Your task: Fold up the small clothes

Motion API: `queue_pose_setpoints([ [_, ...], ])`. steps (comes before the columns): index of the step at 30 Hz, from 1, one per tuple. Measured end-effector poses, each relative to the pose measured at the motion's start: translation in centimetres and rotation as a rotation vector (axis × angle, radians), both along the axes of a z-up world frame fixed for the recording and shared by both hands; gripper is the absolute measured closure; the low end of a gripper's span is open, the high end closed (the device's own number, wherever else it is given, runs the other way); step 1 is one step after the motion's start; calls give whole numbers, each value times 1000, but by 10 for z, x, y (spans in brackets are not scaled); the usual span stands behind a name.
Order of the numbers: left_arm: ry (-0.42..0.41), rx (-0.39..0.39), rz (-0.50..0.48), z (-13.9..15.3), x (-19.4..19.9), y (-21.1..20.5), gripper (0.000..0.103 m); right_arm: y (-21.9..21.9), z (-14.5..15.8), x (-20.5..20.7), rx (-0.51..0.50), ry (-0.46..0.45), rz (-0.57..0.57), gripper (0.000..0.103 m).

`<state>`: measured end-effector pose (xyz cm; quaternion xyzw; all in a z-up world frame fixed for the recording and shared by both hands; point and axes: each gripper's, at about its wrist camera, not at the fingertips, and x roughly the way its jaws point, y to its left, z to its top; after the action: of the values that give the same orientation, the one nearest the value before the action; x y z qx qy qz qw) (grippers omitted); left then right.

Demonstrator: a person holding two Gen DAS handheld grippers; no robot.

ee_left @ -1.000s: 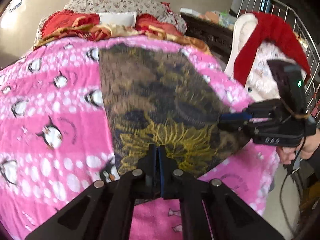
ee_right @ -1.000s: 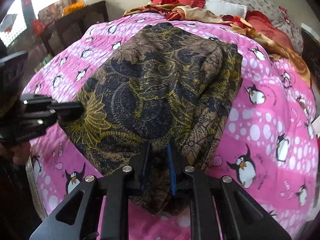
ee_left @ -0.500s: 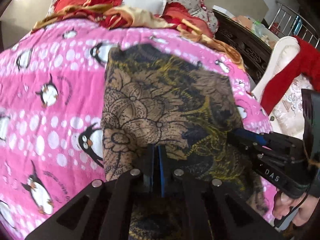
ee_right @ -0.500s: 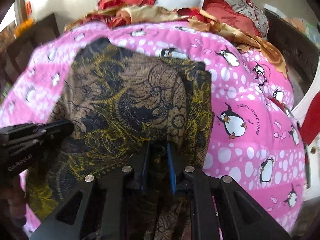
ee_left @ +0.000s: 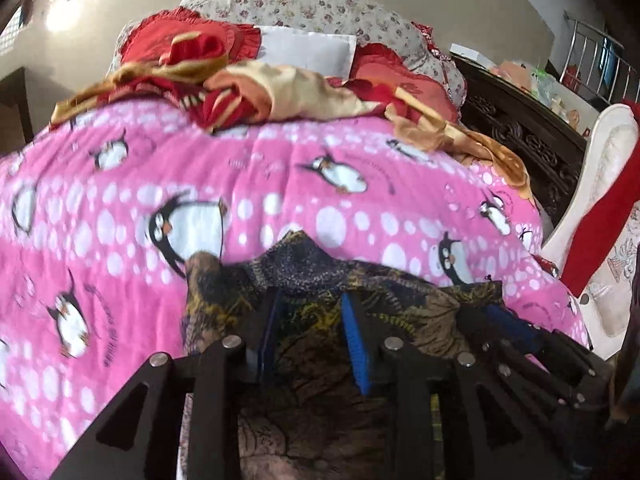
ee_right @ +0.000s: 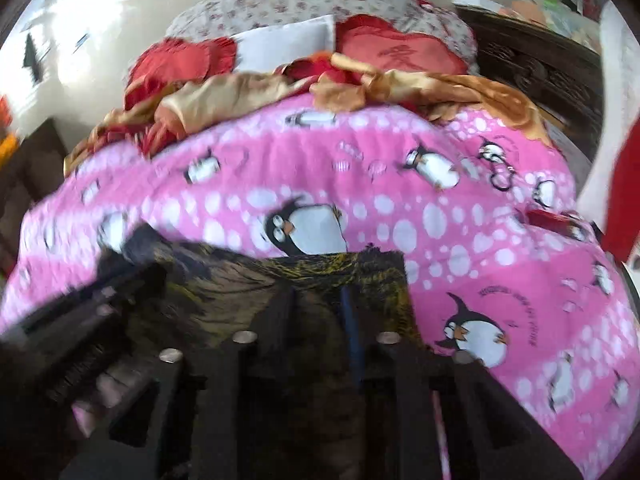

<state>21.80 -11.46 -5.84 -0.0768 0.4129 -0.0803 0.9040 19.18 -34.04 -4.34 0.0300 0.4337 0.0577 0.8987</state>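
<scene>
Now the dark floral garment [ee_left: 320, 280] is seen bunched low on the pink penguin blanket [ee_left: 120, 184], at the near edge of the bed. The left hand-held gripper [ee_left: 312, 320] is spread wide, its blue-padded fingers [ee_left: 354, 344] set apart over the cloth, with fabric lying between and beneath them; no pinch is shown. From the other side, the right hand-held gripper [ee_right: 316, 316] is also seen parted above the same garment [ee_right: 320, 268], though blur hides whether cloth is touched. The two tools are placed close beside each other, each caught in the other's view: right [ee_left: 516, 332], left [ee_right: 100, 292]. At the far end of the bed, red and gold bedding [ee_left: 248, 88] is piled against a flowered pillow [ee_left: 304, 4].
</scene>
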Motion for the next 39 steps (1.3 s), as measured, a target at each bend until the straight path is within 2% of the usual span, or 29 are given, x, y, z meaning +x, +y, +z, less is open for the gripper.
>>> queue_pose_setpoints([
  [2,-8,17,4,-4,-2,-2,70,-3,0,-1,25,2,1,63],
  [11,7,51,13,-14,7,-11,65,-1,-6,3,18,15,2,62],
  [16,20,50,3,-12,11,-11,64,-10,-7,4,89,24,2,60],
  [17,45,43,-20,-8,14,-10,62,-11,-6,3,103,28,4,59],
  [20,114,31,-100,21,20,3,55,-24,8,8,177,122,69,58],
  [21,94,9,-106,34,13,13,41,-35,20,5,226,138,92,58],
  [22,64,2,-105,42,5,21,20,-50,35,-4,277,109,96,57],
  [23,-4,16,-81,56,-12,36,12,-65,46,-12,294,72,98,49],
  [24,-36,27,-67,60,-22,43,5,-77,52,-20,294,41,99,42],
  [25,-59,25,-71,61,-35,51,5,-90,57,-29,293,8,96,26],
  [26,-37,3,-110,54,-49,58,5,-102,58,-39,300,-12,86,14],
  [28,33,-46,-148,34,-66,62,5,-119,48,-52,377,-2,111,13],
  [33,152,-107,-257,-15,-90,53,5,-120,0,-53,489,132,165,13],
  [35,129,-131,-254,-19,-96,55,5,-116,-18,-51,530,164,195,13],
  [37,150,-175,-262,-18,-92,58,5,-112,-33,-48,577,188,233,12],
  [39,169,-239,-286,-16,-85,60,6,-112,-35,-47,611,140,260,8],
])
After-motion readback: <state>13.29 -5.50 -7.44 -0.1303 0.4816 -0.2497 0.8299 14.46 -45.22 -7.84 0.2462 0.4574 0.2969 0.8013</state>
